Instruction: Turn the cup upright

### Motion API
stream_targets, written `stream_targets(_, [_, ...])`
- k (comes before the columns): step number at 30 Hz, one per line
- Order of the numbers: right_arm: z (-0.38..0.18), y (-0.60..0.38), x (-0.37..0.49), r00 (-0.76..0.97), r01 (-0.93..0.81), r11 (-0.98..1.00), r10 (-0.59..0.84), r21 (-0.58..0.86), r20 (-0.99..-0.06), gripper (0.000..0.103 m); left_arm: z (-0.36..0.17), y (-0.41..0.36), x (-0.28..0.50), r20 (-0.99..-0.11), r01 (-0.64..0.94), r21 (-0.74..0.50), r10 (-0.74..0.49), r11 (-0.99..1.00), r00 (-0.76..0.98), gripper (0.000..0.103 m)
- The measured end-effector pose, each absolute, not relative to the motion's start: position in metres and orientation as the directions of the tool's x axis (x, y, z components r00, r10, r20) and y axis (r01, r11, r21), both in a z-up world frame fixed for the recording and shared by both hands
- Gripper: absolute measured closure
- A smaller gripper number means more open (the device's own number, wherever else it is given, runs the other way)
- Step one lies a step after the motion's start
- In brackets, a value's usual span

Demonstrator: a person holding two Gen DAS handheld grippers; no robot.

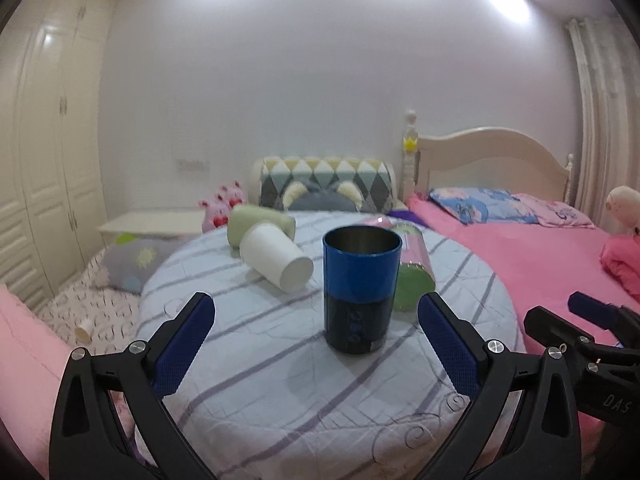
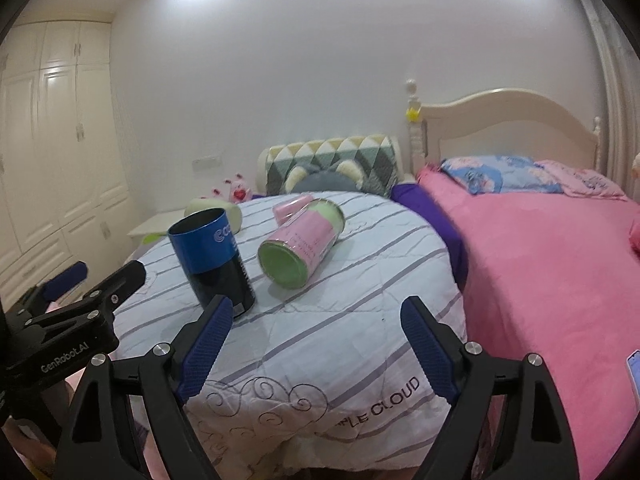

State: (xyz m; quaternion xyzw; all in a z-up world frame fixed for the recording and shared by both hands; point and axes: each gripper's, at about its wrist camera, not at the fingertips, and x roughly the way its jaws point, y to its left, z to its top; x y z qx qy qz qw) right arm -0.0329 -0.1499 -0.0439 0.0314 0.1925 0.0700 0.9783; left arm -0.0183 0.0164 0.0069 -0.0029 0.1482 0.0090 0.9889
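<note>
A blue and black cup [image 1: 358, 290] stands upright, mouth up, on the round striped table [image 1: 280, 380]; it also shows in the right wrist view [image 2: 214, 258]. My left gripper [image 1: 316, 344] is open and empty, just short of the cup, fingers either side. A white paper cup [image 1: 276, 258] lies on its side behind it to the left. A pink and green can [image 2: 302, 242] lies on its side to the right of the blue cup. My right gripper [image 2: 316, 348] is open and empty over the table's front right part.
A pale green cup [image 1: 260, 224] lies at the back of the table, and a small pink box [image 2: 292, 206] behind the can. A pink bed [image 2: 540, 260] runs along the right. Wardrobes [image 1: 48, 152] stand left. A small paper cup [image 1: 83, 332] lies on the left bedding.
</note>
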Motion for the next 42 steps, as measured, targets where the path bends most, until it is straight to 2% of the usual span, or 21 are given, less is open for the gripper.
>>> stream_targets(7, [-0.06, -0.143, -0.037, 0.961, -0.07, 0.998, 0.064, -0.011, -0.268, 0.016, 0.001, 0.005, -0.026, -0.207, 0.011, 0.038, -0.003, 0.999, 0.978, 0.0])
stream_targets(16, [-0.071, -0.142, -0.044, 0.976, -0.057, 0.998, 0.052, -0.018, -0.212, 0.015, -0.005, 0.005, -0.034, -0.131, 0.023, 0.02, -0.02, 1.0, 0.991, 0.0])
stream_targets(20, [-0.07, -0.143, -0.05, 0.981, -0.059, 0.998, 0.057, -0.004, -0.185, 0.015, -0.008, 0.007, -0.032, -0.137, 0.022, 0.008, -0.021, 1.0, 0.99, 0.0])
stream_targets(25, [-0.071, -0.142, -0.051, 0.977, -0.078, 0.996, 0.083, 0.033, -0.196, 0.015, -0.009, 0.008, -0.031, -0.123, 0.015, 0.013, -0.013, 1.0, 0.992, 0.0])
stream_targets(42, [-0.074, -0.139, -0.048, 0.973, -0.083, 0.996, 0.084, 0.012, -0.217, 0.015, -0.011, 0.008, -0.029, -0.114, 0.015, 0.022, -0.012, 1.0, 0.993, 0.0])
